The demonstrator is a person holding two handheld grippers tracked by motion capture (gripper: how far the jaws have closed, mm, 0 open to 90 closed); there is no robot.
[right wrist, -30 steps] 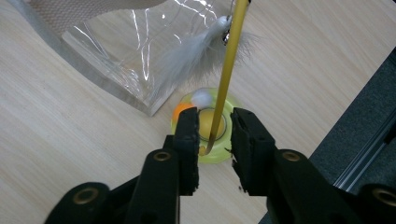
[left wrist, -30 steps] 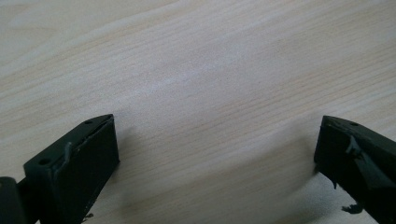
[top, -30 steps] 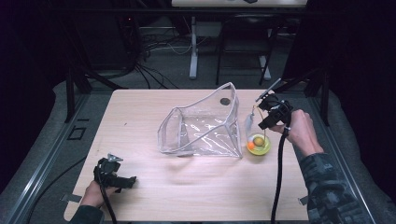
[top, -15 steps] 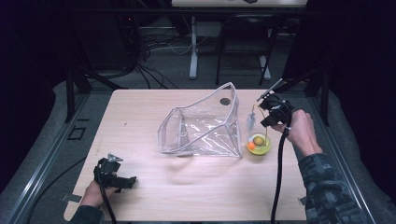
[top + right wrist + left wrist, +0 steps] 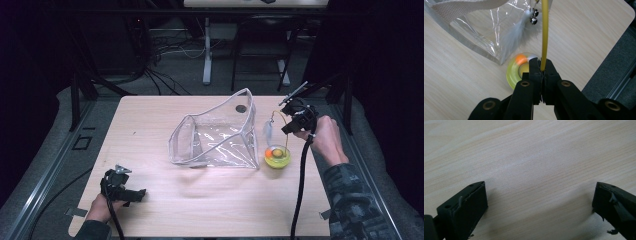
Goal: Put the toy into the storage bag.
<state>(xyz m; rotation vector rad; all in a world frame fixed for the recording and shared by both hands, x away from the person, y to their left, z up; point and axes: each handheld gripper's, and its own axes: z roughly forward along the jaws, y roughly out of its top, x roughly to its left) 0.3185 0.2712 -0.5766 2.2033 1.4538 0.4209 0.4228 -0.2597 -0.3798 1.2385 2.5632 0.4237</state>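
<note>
Right gripper [image 5: 542,71]: jaws clamped on yellow wand [image 5: 545,32], which runs straight out from the jaws toward the clear bag [image 5: 220,135]. Feather [image 5: 511,35] and bells [image 5: 533,17] hang at its far end, touching the bag. Yellow ring toy [image 5: 277,157]: on table [image 5: 150,125], just below. Left gripper [image 5: 539,202]: jaws spread, empty, over bare wood.

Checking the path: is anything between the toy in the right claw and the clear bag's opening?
Nothing visible. The right claw is shut on the yellow wand of a cat toy, beside the clear bag, whose wall faces it; the opening faces away.
</note>
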